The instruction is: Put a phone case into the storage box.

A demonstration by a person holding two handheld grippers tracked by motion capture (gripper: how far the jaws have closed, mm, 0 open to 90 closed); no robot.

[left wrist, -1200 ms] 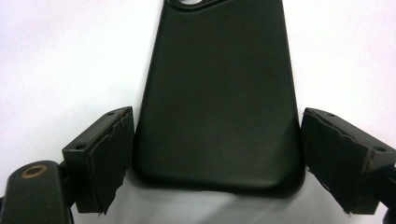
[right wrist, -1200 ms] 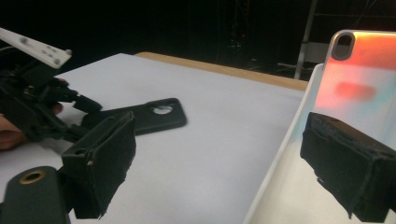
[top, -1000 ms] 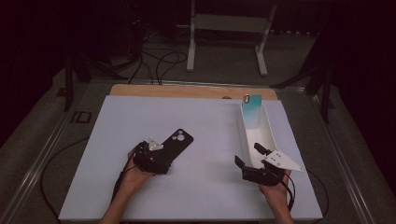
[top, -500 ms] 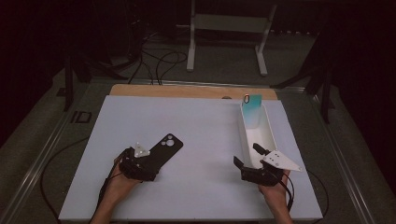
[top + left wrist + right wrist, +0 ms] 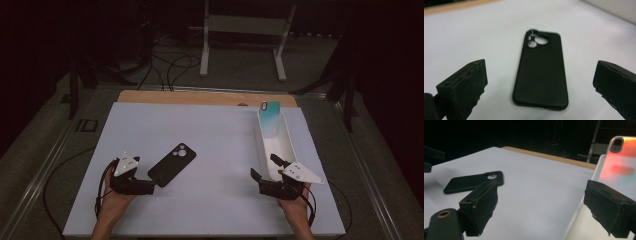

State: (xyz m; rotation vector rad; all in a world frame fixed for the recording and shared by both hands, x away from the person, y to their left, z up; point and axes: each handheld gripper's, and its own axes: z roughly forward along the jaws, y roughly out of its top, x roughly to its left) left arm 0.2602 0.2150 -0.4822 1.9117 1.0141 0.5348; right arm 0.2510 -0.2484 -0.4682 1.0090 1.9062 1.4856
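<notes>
A black phone case (image 5: 172, 164) lies flat on the white table top (image 5: 210, 135), camera cut-out pointing away from me. My left gripper (image 5: 149, 184) sits just behind its near end. Its jaws have just been opening and now stand wide, with the black phone case (image 5: 541, 75) lying free ahead of my left gripper (image 5: 541, 66) and touching neither pad. My right gripper (image 5: 265, 167) is open and holds nothing, at the near end of the white tray (image 5: 287, 140). A teal-to-orange phone case (image 5: 270, 117) stands upright at the tray's far end.
Seen along my right gripper (image 5: 541, 186), the tray's white wall (image 5: 579, 220) runs along the right, with the coloured case (image 5: 621, 162) above it and the black case (image 5: 469, 183) off to the left. A wooden strip (image 5: 200, 97) edges the table's far side; a metal stand (image 5: 245, 30) is beyond.
The left hand drew back toward the near left, first sliding the black case a little with it. Its jaws then let go of the case and backed off it. The right hand stayed still.
</notes>
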